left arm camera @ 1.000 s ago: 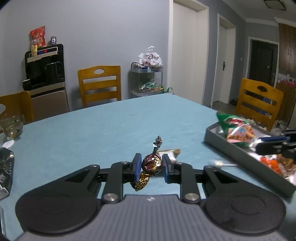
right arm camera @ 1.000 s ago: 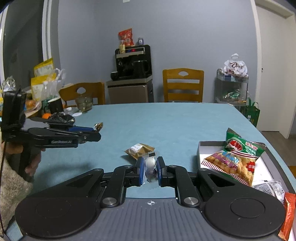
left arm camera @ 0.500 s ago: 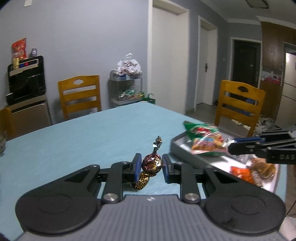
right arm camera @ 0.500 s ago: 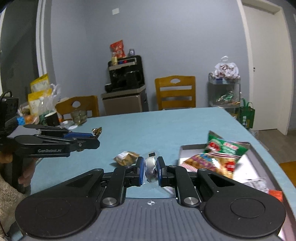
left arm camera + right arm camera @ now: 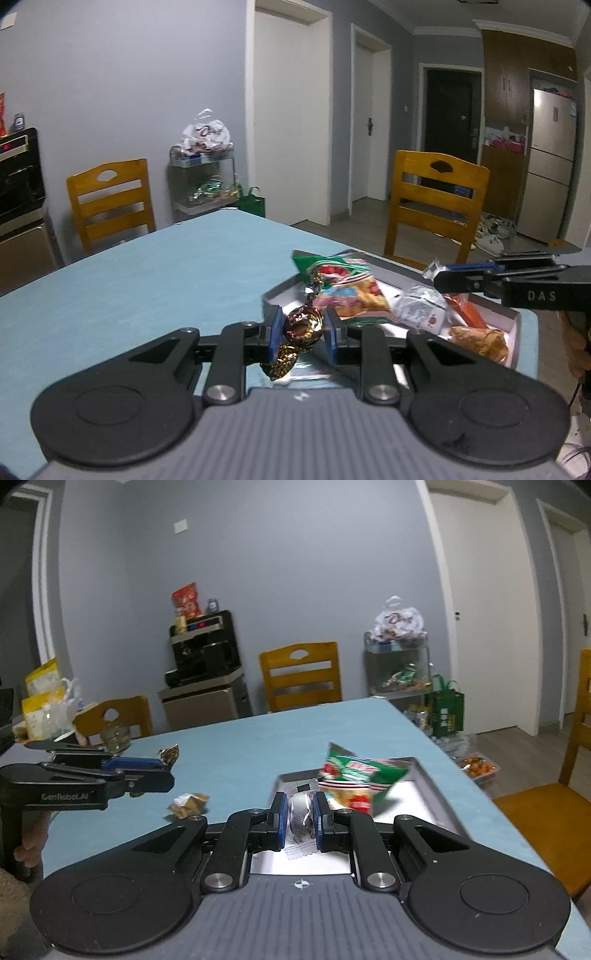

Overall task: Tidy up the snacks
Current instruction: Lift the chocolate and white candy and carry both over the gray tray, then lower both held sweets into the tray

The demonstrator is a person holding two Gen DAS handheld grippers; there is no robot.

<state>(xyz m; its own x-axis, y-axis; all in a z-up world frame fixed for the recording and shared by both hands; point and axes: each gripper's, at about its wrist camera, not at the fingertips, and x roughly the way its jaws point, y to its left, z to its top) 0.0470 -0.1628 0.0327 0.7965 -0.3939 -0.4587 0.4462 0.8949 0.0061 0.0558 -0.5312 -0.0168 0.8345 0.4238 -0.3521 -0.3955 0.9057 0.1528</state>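
My left gripper is shut on a round candy in dark red and gold foil, held above the table just before the grey tray. My right gripper is shut on a small silver-wrapped candy and hangs over the tray's near end. The tray holds a green and red snack bag, a white packet and orange packets. The right gripper also shows in the left wrist view, the left gripper in the right wrist view.
A small gold-wrapped snack lies on the blue table left of the tray. Wooden chairs stand around the table. A glass and bags sit at the far left end.
Both grippers have moved right toward the tray with their candies. The right gripper now hangs over the tray. The left gripper has come up to its near edge.
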